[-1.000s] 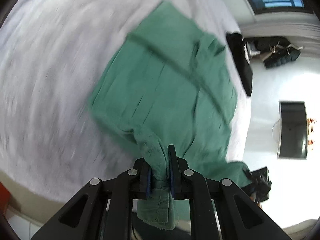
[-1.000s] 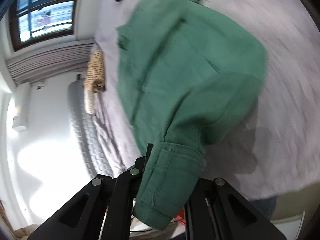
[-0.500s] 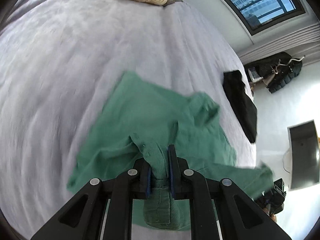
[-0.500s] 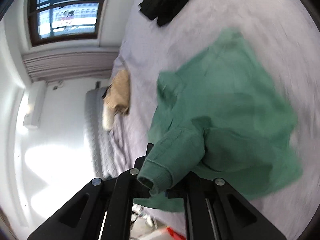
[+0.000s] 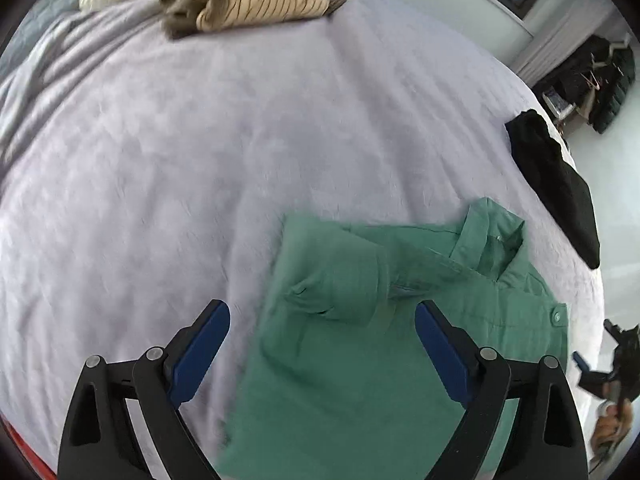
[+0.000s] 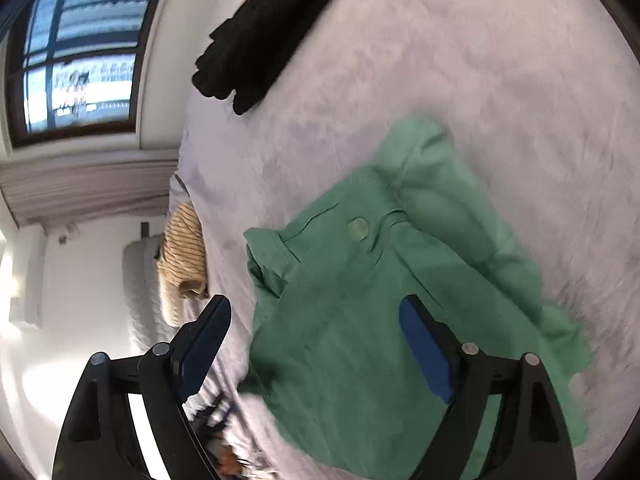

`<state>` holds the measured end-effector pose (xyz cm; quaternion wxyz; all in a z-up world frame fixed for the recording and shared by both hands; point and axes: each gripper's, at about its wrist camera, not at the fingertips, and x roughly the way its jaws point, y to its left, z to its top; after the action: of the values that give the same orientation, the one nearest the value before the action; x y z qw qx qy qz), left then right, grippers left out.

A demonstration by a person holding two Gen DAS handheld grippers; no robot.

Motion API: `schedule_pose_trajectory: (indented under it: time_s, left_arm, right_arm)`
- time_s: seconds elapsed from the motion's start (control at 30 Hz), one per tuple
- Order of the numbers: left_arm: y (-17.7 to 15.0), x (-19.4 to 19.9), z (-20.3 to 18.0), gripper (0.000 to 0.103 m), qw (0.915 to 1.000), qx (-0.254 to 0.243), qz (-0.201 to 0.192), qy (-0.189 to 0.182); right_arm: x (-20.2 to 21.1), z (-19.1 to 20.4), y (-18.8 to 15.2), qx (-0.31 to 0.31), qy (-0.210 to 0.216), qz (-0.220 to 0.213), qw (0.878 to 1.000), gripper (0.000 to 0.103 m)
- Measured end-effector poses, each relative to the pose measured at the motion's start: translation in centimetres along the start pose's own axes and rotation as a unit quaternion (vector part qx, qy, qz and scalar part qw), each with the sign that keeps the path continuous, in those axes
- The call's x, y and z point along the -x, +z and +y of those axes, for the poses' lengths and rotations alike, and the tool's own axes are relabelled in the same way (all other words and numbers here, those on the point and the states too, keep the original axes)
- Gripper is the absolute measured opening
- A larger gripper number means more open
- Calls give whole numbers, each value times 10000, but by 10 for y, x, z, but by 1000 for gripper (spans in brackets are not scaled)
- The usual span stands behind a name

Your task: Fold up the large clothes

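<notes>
The soft, light green shirt (image 5: 360, 320) is released as both grippers' (image 5: 322, 344) (image 6: 316, 340) jaws open wide; its near hem should be pinched next.

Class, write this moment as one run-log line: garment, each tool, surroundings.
green shirt: lying on bed | left tool: opening, empty | right tool: opening, empty | black garment, striped garment: apart

bed (image 5: 280, 128) – wide, pale lilac cover, fills most of both views | window (image 6: 78, 54) – dark frame, bright daylight outside | walls white, sunlit patch low on left in right view | pale pleated curtain (image 6: 88, 190) below window | grey quilted headboard (image 6: 140, 292) at bed's end
</notes>
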<state>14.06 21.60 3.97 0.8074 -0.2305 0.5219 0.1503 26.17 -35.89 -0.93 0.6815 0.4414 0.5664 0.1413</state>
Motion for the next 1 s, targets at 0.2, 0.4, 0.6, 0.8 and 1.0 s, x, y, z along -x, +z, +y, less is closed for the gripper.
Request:
schedule_pose_trajectory:
  time_s: [0.2,0.4,0.6,0.8,1.0]
  left_arm:
    - [-16,-22,4,94,9991,-158,261,305]
    - [-63,-75,14,94,9924,-250,916,782]
    - [-86,-73,62,94,9895,-68,1067,970]
    - [-90,-32,70,94,9917,-156,793,997]
    - [-107,-28,71,94,9906,-185,891,1024]
  right_arm:
    - [-3,13,-13,900,-775,156,9928,61]
    - [-49,-22,-34,1195,-2029,590,9701,34]
    - [-22,-50,-36,981,-2239,340,9691,14]
    - [41,-50,-78,801,-1979,-138,9768,80]
    - [64,-110,-130,-655,-1392,-284,9877,80]
